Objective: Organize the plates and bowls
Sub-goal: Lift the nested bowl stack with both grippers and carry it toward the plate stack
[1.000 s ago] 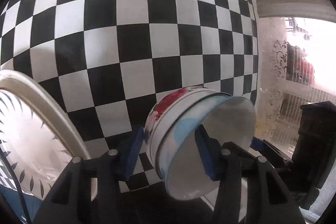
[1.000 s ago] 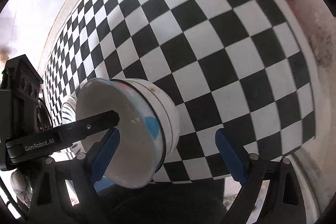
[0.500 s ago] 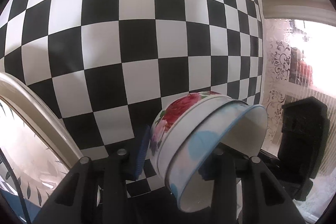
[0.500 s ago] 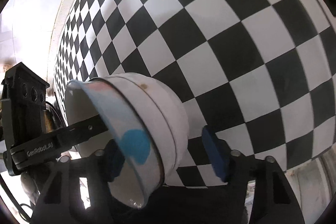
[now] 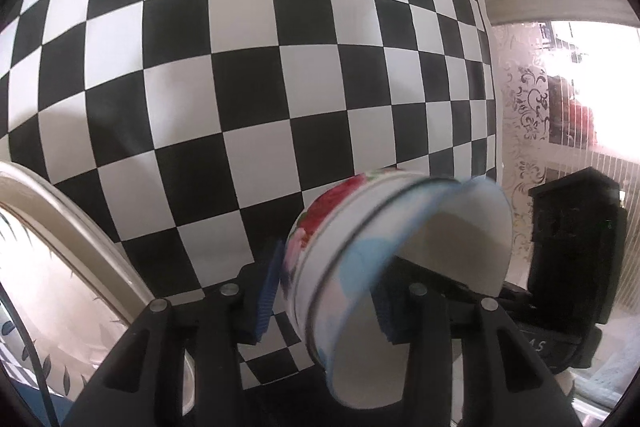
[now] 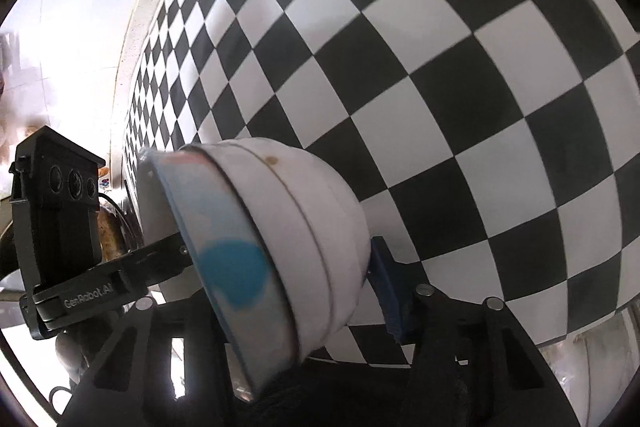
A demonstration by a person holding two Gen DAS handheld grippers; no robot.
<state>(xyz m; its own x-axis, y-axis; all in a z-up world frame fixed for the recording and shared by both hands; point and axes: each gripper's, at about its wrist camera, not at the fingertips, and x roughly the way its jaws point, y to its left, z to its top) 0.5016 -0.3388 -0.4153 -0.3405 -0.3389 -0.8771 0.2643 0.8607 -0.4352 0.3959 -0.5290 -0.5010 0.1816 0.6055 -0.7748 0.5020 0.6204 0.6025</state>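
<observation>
Between our two tools we held a tilted stack of white enamel bowls (image 5: 332, 267), rose-printed outside and blue-patched near the rim. Our left tool (image 5: 326, 297) was clamped on its wall, one blue pad inside. Our right tool (image 6: 316, 287) was closing around the stack from the other side. Beyond lay the black-and-white checkered surface (image 5: 248, 67) and a large cream plate (image 5: 52, 227) at left.

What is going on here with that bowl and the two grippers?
A person holds a two-finger gripper in each hand, and both are on one white bowl tipped on its side above the checkered cloth. The left gripper clamps the bowl's wall, one pad inside and one outside. The right gripper is closing on the bowl. A large plate lies at the left.
</observation>
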